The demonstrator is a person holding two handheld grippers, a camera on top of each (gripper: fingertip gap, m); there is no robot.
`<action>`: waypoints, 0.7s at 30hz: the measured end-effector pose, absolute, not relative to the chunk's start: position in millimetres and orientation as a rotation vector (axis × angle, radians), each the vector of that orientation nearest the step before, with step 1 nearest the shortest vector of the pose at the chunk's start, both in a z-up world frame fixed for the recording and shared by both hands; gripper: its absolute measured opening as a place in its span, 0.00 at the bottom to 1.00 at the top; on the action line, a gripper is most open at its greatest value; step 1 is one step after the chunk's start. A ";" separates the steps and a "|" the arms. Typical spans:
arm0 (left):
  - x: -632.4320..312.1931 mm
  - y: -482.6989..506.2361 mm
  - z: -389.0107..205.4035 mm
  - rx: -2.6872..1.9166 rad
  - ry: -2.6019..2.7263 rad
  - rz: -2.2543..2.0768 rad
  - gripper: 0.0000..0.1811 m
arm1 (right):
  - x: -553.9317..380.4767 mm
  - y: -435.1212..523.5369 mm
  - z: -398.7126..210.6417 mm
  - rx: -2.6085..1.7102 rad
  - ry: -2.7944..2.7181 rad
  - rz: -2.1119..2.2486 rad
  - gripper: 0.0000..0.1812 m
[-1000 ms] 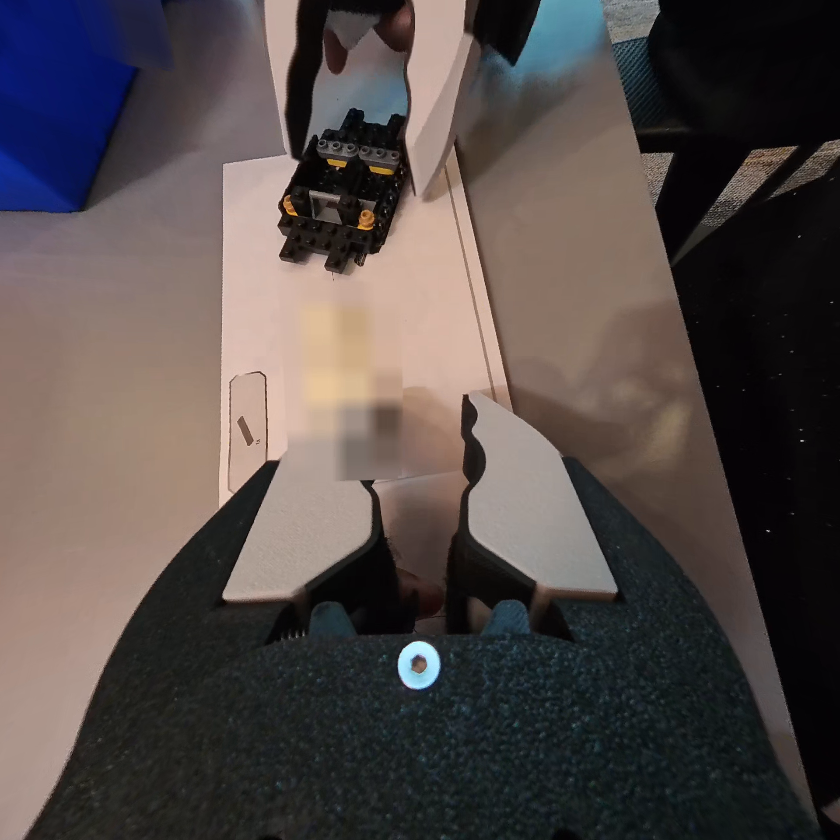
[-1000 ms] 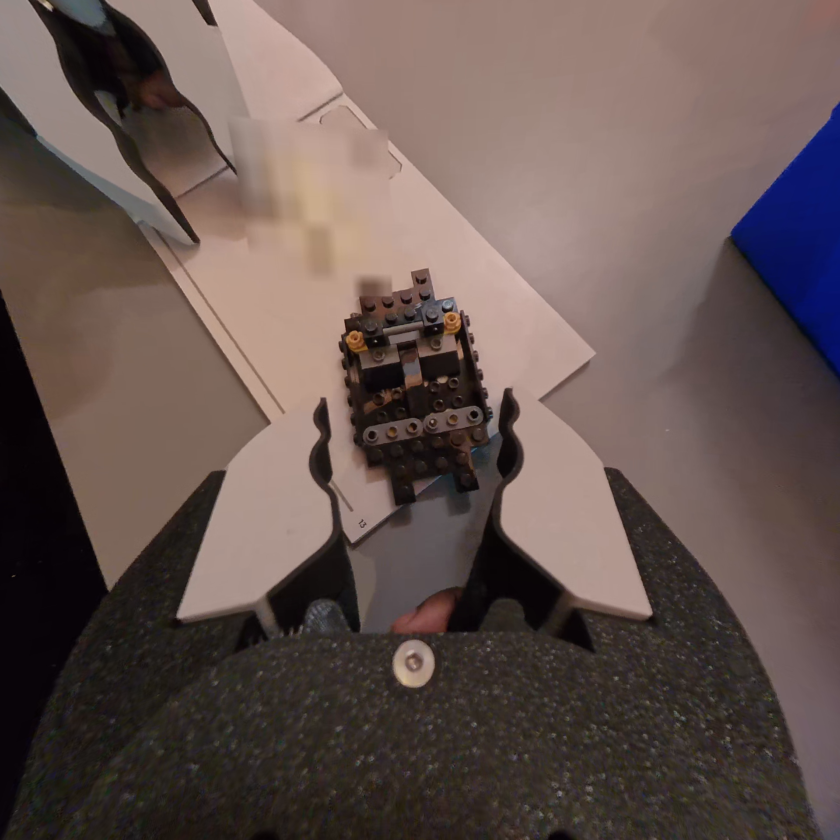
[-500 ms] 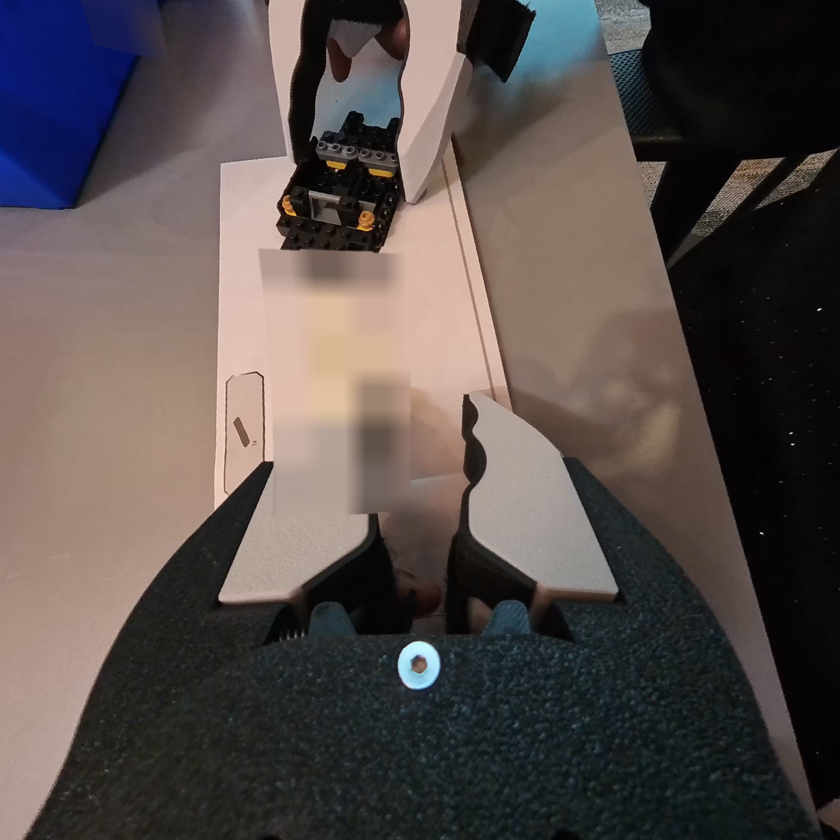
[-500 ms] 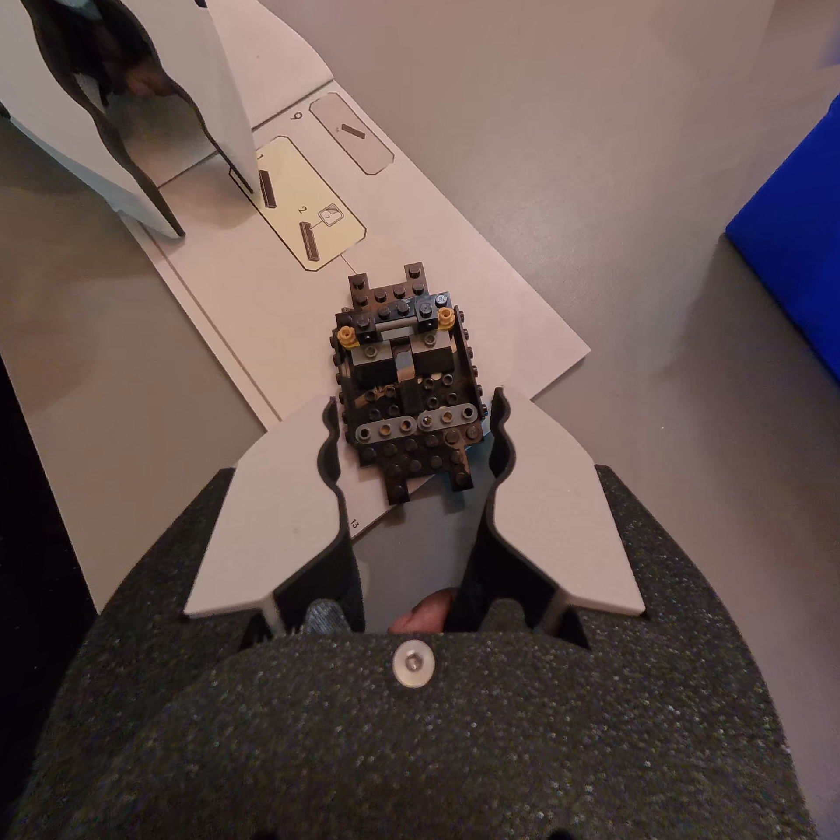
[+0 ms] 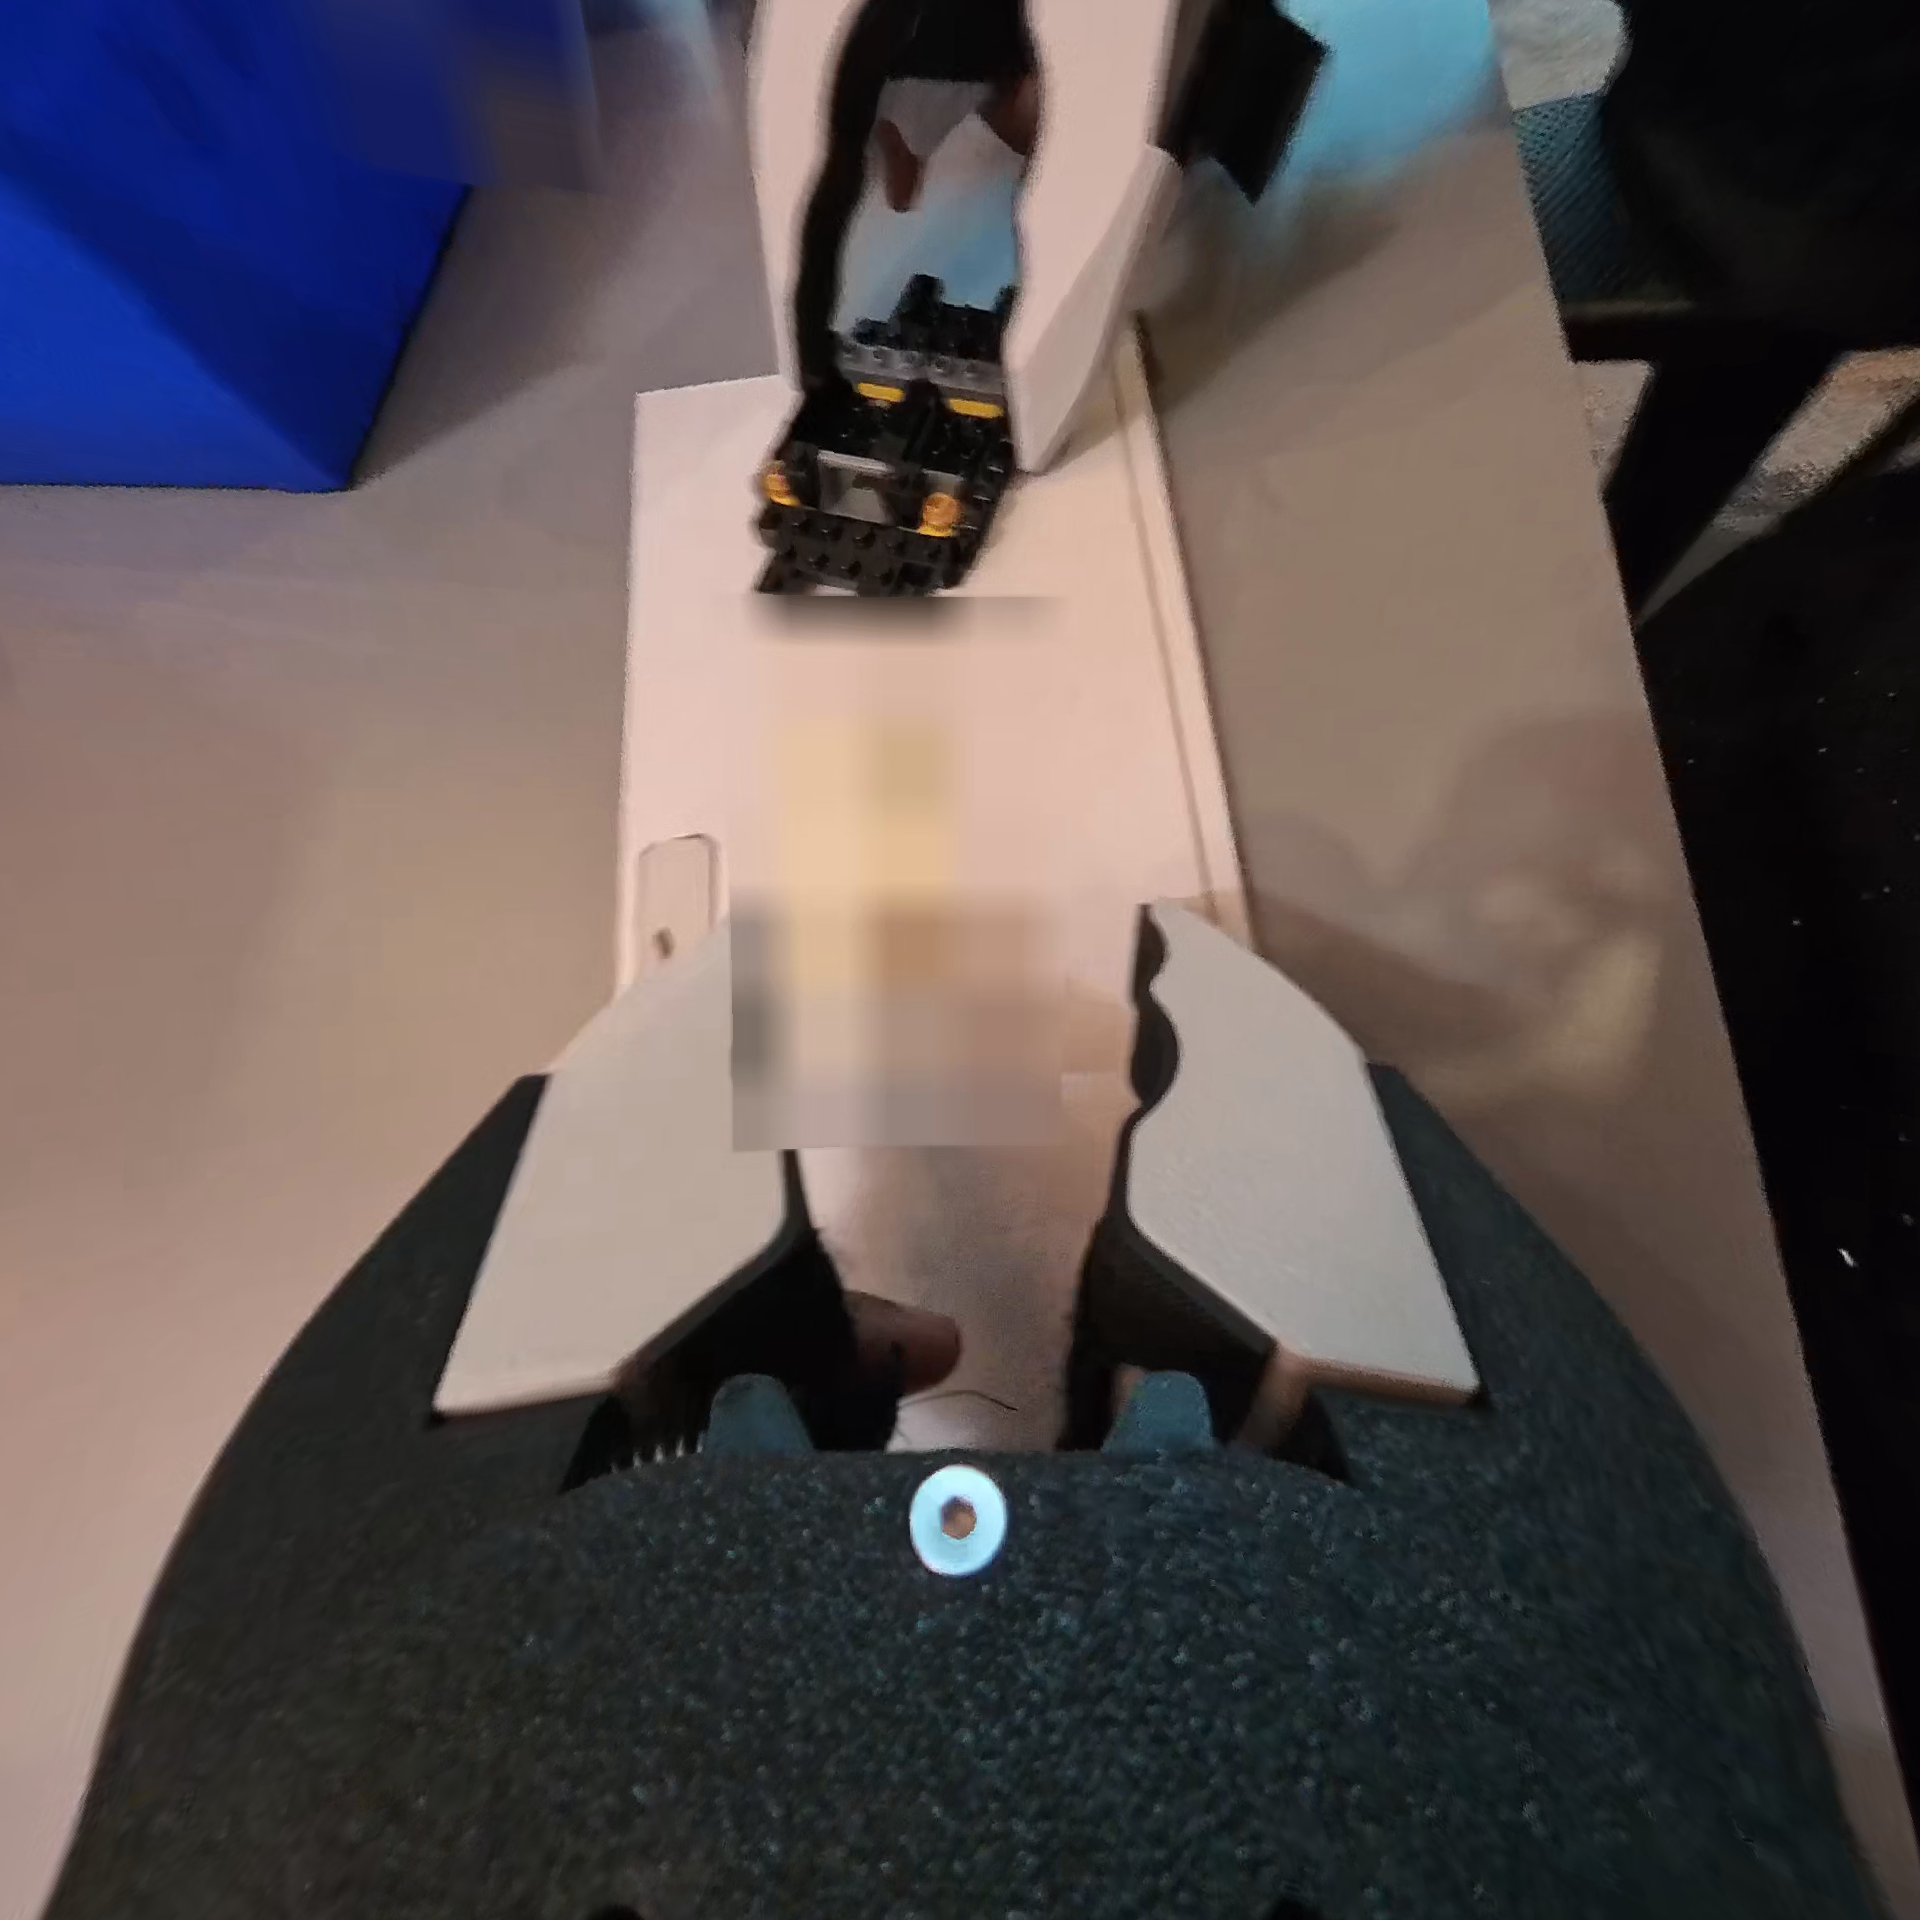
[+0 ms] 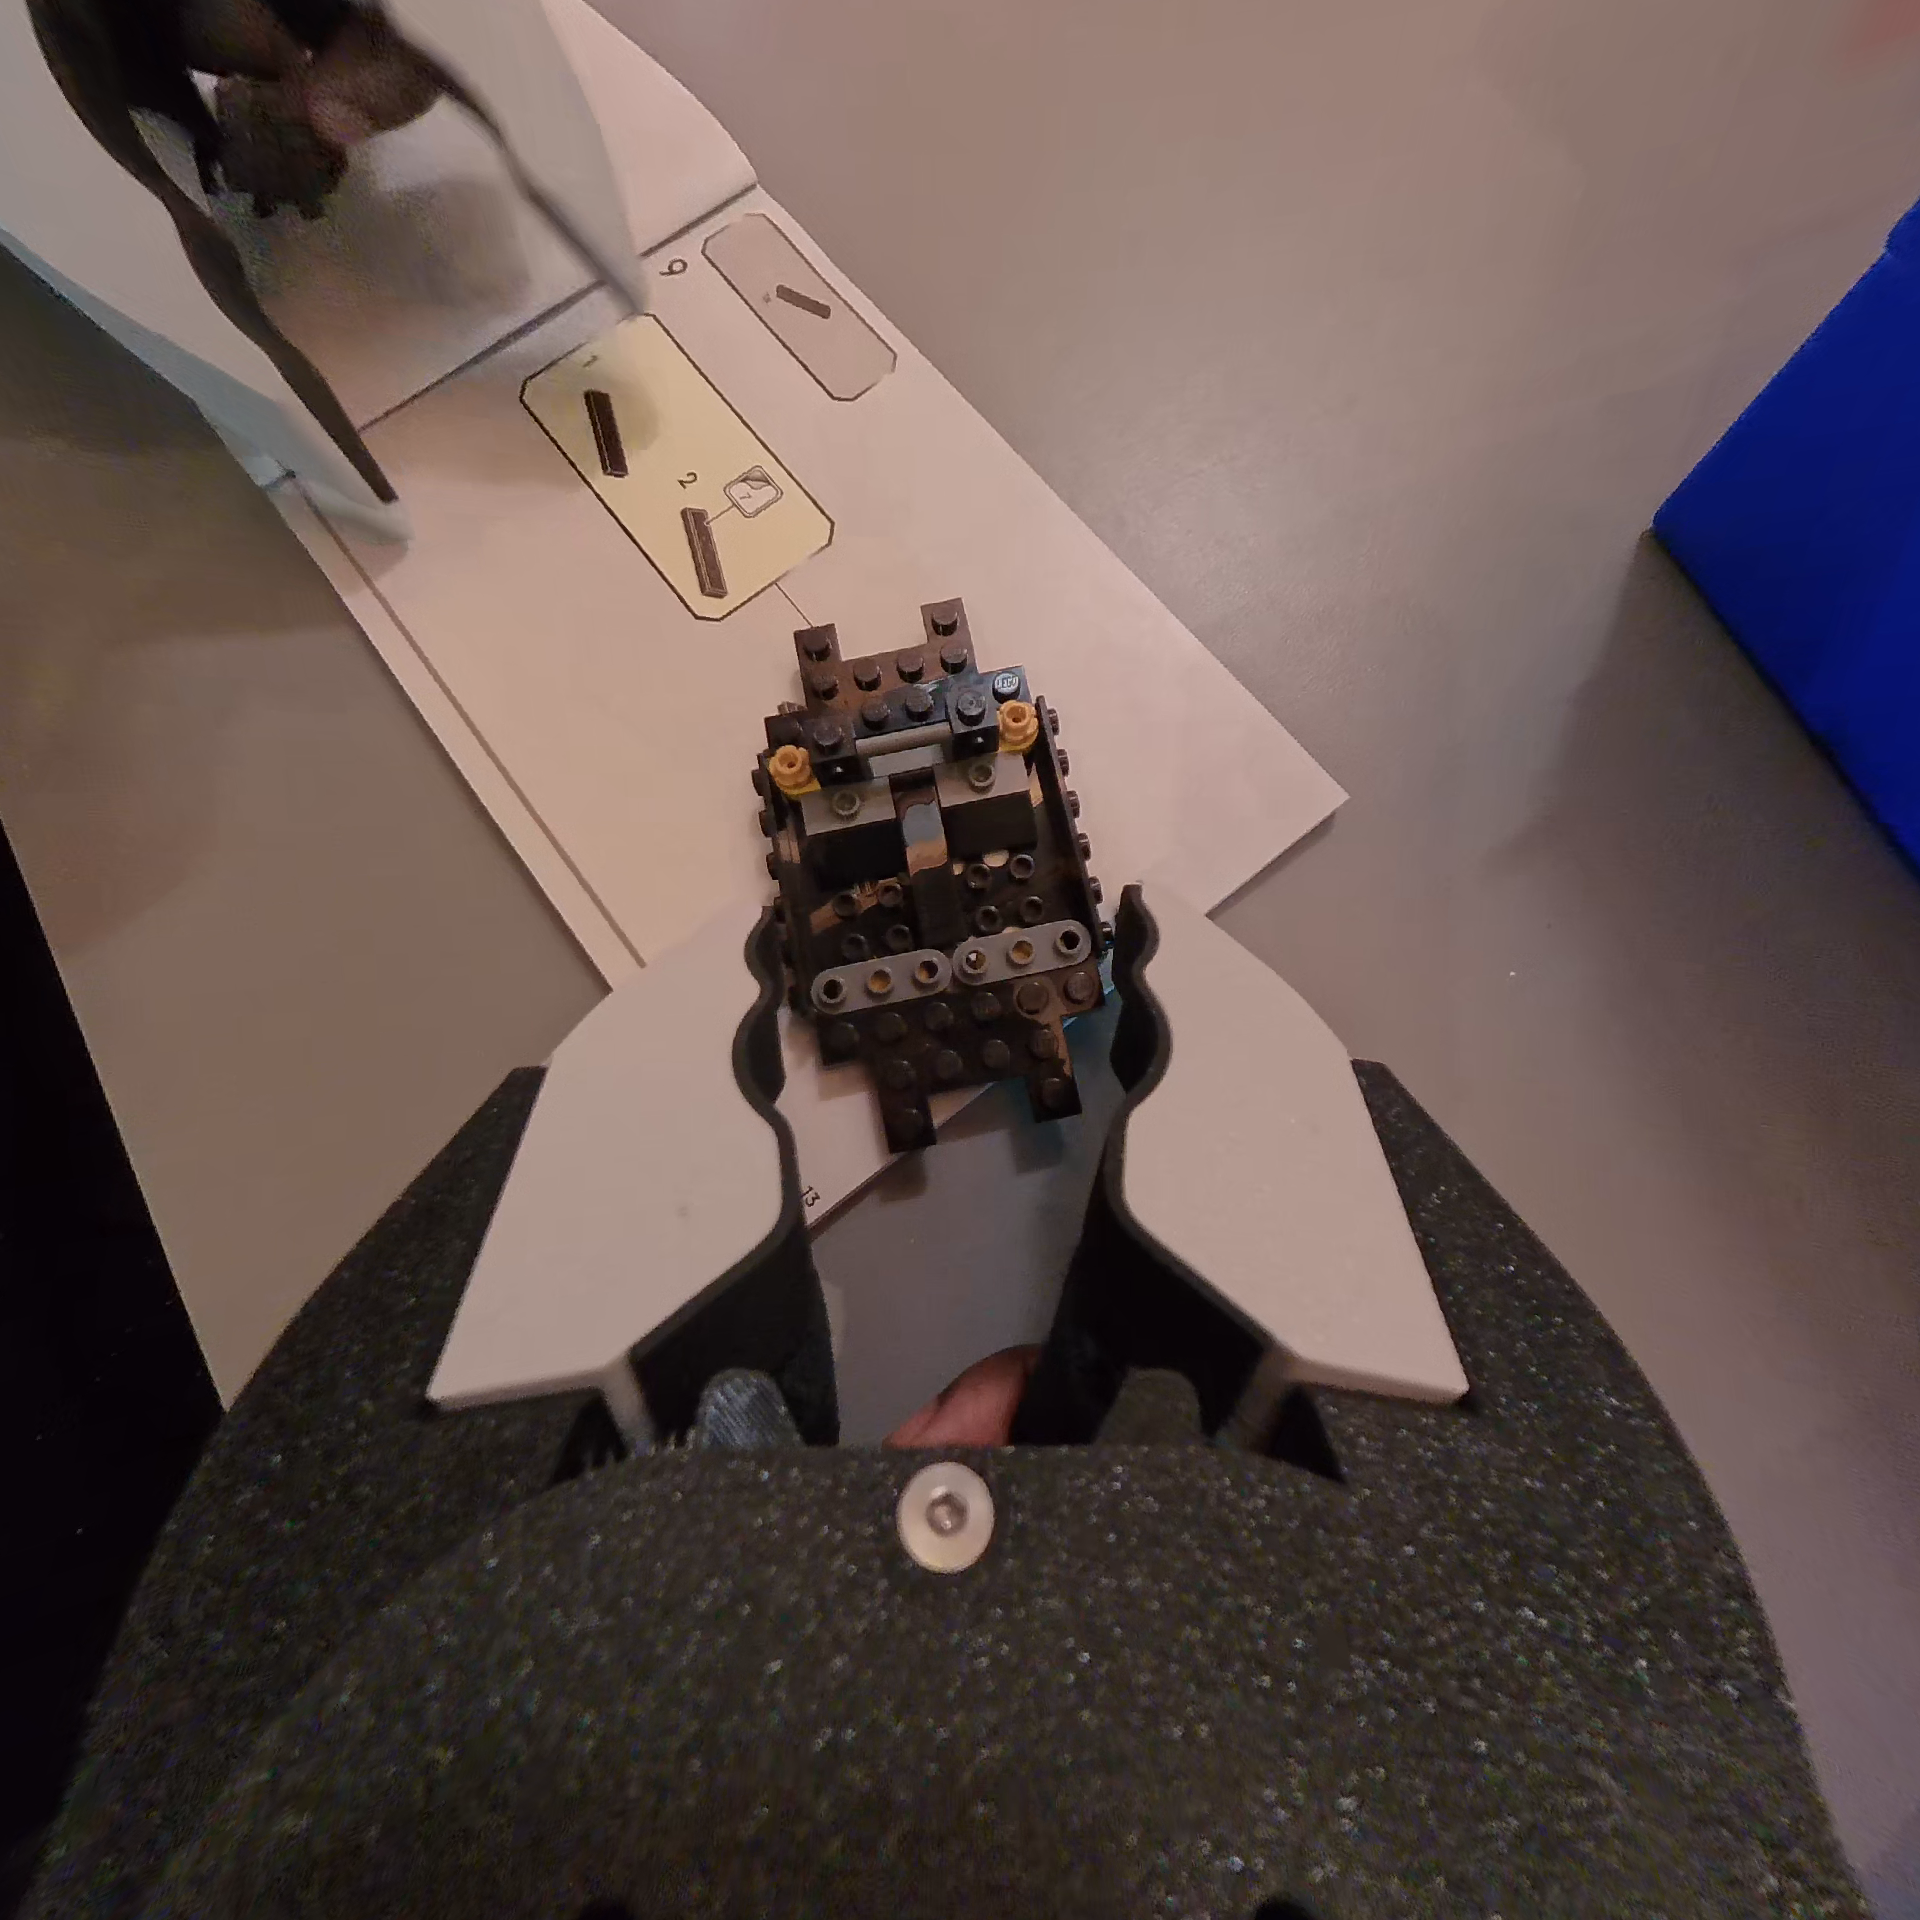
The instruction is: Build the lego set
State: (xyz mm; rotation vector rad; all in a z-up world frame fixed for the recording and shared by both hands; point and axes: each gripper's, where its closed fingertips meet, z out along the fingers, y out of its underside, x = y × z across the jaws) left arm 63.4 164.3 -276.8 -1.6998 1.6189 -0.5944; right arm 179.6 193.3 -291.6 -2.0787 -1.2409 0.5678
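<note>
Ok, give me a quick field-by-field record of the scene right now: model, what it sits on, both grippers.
model: black studded brick assembly with yellow round pieces, partly built
support: white printed instruction sheet on the grey table
right hand-held gripper: open, fingers either side of the model's near end, contact unclear
left hand-held gripper: open, empty, over the sheet's far end from the model
loose pieces: none visible
other: blue box at the table edge
</note>
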 end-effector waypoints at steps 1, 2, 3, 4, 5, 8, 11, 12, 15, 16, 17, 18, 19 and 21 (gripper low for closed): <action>62.3 171.9 -272.9 -1.723 1.559 -0.584 0.44 | 179.6 193.4 -291.6 -2.079 -1.240 0.567 0.34; 61.5 177.3 -269.1 -1.744 1.506 -0.593 0.50 | 179.5 193.3 -291.5 -2.079 -1.239 0.567 0.34; 61.2 179.2 -266.1 -1.758 1.472 -0.623 0.53 | 179.6 193.3 -291.6 -2.078 -1.238 0.568 0.34; 61.2 179.4 -264.0 -1.765 1.450 -0.656 0.53 | 179.6 193.3 -291.5 -2.077 -1.237 0.569 0.34; 61.1 179.2 -263.0 -1.769 1.440 -0.677 0.53 | 179.5 193.4 -291.6 -2.077 -1.237 0.570 0.34; 60.2 179.0 -266.2 -1.768 1.460 -0.654 0.53 | 179.6 193.4 -291.5 -2.077 -1.237 0.569 0.34; 62.1 175.8 -269.6 -1.763 1.488 -0.650 0.52 | 179.6 193.4 -291.5 -2.075 -1.235 0.570 0.34; 63.0 173.6 -271.1 -1.761 1.501 -0.659 0.51 | 179.6 193.4 -291.6 -2.075 -1.234 0.571 0.34; 64.7 170.0 -276.0 -1.752 1.536 -0.662 0.47 | 179.6 193.4 -291.5 -2.073 -1.233 0.570 0.34; 65.3 169.0 -277.2 -1.754 1.541 -0.668 0.47 | 179.6 193.5 -291.5 -2.073 -1.234 0.571 0.34; 65.7 168.1 -278.3 -1.757 1.545 -0.677 0.46 | 179.6 193.5 -291.6 -2.074 -1.234 0.571 0.34; 65.9 167.7 -279.1 -1.759 1.546 -0.681 0.46 | 179.6 193.6 -291.6 -2.074 -1.234 0.571 0.34; 65.9 167.7 -279.4 -1.758 1.547 -0.682 0.46 | 179.5 193.6 -291.5 -2.073 -1.234 0.571 0.34; 65.7 168.1 -279.6 -1.754 1.547 -0.683 0.45 | 179.4 193.6 -291.5 -2.070 -1.230 0.573 0.34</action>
